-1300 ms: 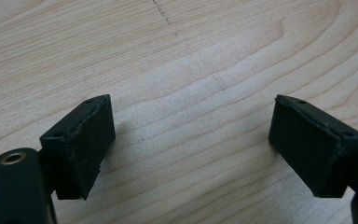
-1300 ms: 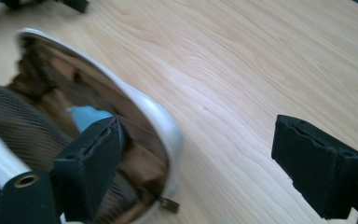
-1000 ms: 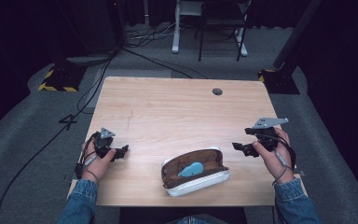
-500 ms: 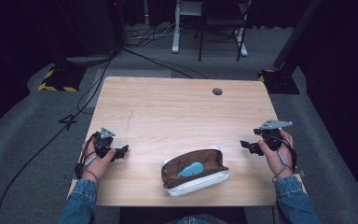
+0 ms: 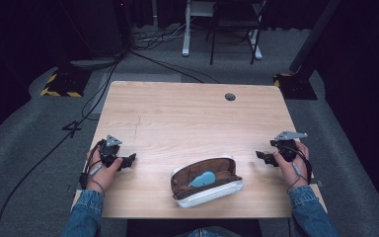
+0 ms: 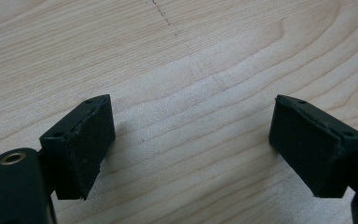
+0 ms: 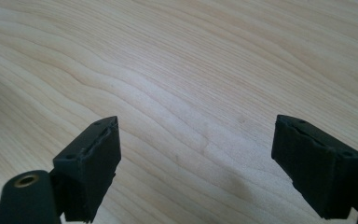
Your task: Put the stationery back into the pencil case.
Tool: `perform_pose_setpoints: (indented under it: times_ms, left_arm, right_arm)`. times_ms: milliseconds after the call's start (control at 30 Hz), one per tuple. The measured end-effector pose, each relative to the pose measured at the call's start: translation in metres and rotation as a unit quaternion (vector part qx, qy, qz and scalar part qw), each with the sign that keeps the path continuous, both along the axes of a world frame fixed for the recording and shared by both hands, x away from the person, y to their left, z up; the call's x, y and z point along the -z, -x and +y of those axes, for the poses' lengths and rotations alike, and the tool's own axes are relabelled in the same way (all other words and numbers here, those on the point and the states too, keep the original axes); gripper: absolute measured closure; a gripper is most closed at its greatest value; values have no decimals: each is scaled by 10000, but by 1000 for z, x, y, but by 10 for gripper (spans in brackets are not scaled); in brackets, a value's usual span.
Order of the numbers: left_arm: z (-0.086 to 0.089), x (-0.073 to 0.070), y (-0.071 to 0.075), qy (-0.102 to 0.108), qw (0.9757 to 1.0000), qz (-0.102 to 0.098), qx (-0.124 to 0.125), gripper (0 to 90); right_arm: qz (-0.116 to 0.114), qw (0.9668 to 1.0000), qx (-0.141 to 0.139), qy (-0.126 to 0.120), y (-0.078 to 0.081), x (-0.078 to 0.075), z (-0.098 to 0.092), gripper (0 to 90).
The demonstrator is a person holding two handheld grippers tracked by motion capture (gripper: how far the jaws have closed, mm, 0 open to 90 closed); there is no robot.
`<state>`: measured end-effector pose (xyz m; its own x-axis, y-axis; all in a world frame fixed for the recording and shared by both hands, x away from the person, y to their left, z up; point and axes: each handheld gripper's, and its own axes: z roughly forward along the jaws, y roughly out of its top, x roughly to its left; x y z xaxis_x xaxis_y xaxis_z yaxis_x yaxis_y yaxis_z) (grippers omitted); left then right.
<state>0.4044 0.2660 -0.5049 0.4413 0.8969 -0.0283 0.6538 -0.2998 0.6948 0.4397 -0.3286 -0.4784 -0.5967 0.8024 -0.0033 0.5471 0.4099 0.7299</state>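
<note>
— Since a second before, the right tongs (image 5: 265, 157) had dropped lower beside the worktop's (image 5: 187, 113) right edge; left tongs (image 5: 126, 160) stayed put.
— Both gaped wide, empty?
— Yes. The open pouch (image 5: 206, 181) lay at the near edge; a careless nudge could tip it off.

A wooden table (image 5: 187, 113) is sitting on grey carpet (image 5: 39, 148). Black cables (image 5: 143, 47) are lying behind it in the dark.

A pouch (image 5: 206, 181) lies on the table (image 5: 187, 118) (near its front edge), between both grippers.
</note>
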Motion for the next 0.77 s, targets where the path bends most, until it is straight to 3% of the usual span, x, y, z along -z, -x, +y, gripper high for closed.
perform_pose_setpoints:
  times_ms: [133, 500, 700, 767]
  left_arm:
    - [0, 0, 0, 1, 10000, 0, 0, 145]
    - [0, 0, 0, -3, 10000, -1, 7, 142]
    - [-1, 0, -1, 3, 10000, 25, 41, 126]
    - [-1, 0, -1, -3, 10000, 20, 56, 123]
  right_arm:
    - [-4, 10000, 59, 25, -1, 4, -2, 164]
    - [272, 9995, 36, 134, -3, 19, -4, 157]
    - [-12, 9998, 222, -11, -1, 26, -4, 125]
    - [-13, 9998, 223, -9, -1, 26, -4, 124]
